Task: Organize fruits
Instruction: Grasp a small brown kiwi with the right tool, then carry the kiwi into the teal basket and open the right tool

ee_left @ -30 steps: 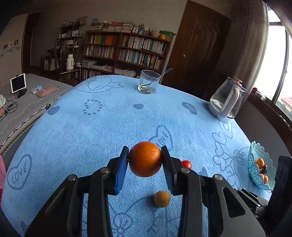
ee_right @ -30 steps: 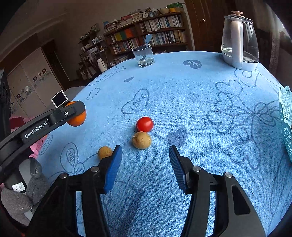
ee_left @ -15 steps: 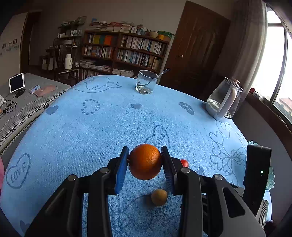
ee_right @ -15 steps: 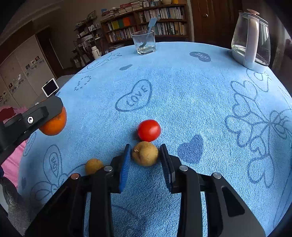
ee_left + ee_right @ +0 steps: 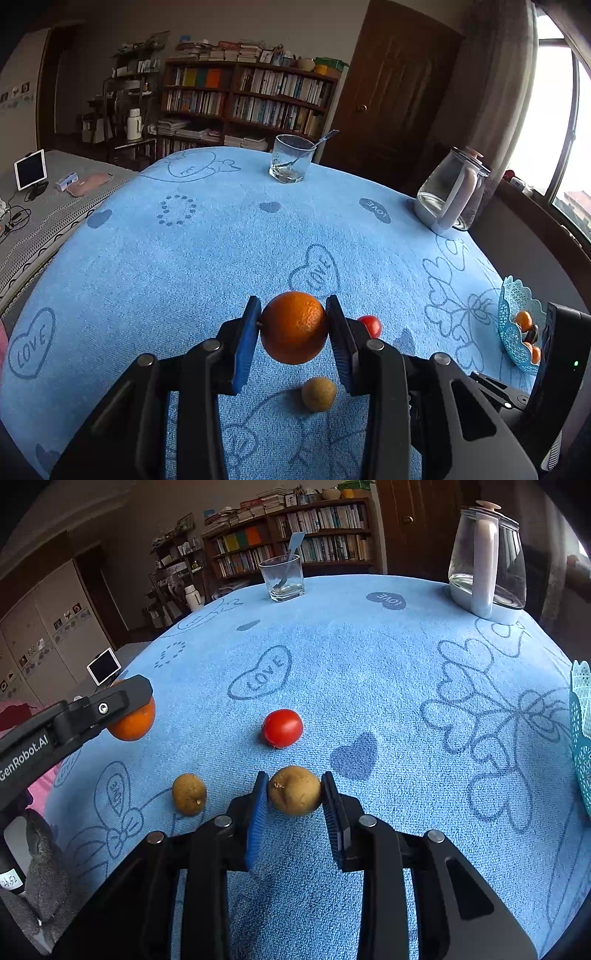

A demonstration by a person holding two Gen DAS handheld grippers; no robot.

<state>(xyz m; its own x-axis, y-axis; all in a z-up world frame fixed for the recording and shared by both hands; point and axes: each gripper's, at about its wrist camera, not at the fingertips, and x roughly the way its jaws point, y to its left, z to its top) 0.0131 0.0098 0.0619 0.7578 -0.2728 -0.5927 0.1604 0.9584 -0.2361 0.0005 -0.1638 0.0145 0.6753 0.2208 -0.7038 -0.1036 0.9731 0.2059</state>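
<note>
My left gripper (image 5: 293,328) is shut on an orange (image 5: 294,327) and holds it above the blue tablecloth; the orange also shows in the right wrist view (image 5: 132,722). My right gripper (image 5: 295,794) is shut on a brown round fruit (image 5: 294,790). A second brown fruit (image 5: 189,794) lies on the cloth to its left and shows below the orange in the left wrist view (image 5: 318,393). A red tomato (image 5: 282,727) lies just beyond. A teal lace basket (image 5: 511,328) with several small fruits stands at the table's right edge.
A glass with a spoon (image 5: 282,578) stands at the table's far side. A glass kettle (image 5: 487,559) stands at the far right. The blue tablecloth (image 5: 369,657) covers the round table. A bookshelf, a door and a tablet (image 5: 30,169) lie beyond.
My right gripper moved forward and closed on the brown fruit, then lifted slightly. My left gripper keeps the orange and has shifted only a little.
</note>
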